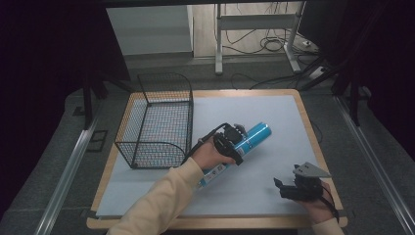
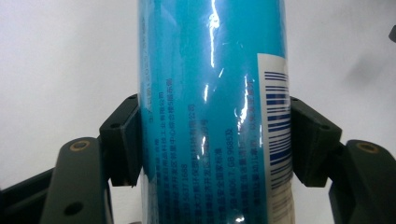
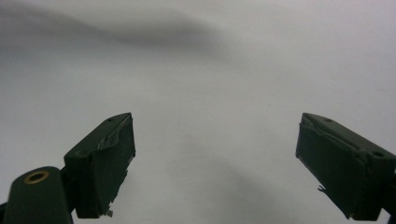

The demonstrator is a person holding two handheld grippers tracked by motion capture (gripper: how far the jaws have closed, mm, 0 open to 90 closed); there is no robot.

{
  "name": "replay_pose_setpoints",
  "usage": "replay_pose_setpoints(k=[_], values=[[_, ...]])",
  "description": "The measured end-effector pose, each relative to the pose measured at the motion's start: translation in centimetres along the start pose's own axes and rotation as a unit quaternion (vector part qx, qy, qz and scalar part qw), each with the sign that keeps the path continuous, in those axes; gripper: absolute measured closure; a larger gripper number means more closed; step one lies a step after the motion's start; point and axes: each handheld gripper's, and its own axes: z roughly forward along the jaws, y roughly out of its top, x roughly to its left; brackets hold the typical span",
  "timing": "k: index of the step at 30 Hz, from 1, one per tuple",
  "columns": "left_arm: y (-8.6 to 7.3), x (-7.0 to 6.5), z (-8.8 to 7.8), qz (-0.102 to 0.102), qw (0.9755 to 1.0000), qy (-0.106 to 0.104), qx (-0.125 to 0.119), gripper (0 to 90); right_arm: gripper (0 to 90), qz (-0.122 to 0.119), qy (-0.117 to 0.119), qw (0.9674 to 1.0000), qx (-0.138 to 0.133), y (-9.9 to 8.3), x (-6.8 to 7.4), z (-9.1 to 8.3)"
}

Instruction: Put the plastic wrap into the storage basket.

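Note:
A long blue can (image 1: 254, 135) with a white label and barcode lies slantwise over the pale mat, its far end pointing up and right. My left gripper (image 1: 234, 142) is shut on its middle. In the left gripper view both black pads press the blue can (image 2: 212, 112) from either side, with my left gripper (image 2: 215, 142) closed around it. My right gripper (image 1: 289, 188) rests near the table's front right, a hand behind it. In the right gripper view my right gripper (image 3: 215, 163) stands open over bare mat, nothing between the jaws.
A black wire basket (image 1: 159, 120) stands on the left part of the wooden table (image 1: 313, 127), just left of the can. A pale mat (image 1: 254, 110) covers the tabletop. Table legs and cables lie on the floor behind.

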Motion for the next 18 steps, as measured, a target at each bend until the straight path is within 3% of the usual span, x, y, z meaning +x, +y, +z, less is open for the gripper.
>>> replay_pose_setpoints(k=[18], values=[[0.5, 0.0, -1.3, 0.007, 0.9999, -0.005, -0.01, 31.5, 12.2, -0.001, -0.002, 1.0, 0.005, -0.1, 0.0, 0.1]])
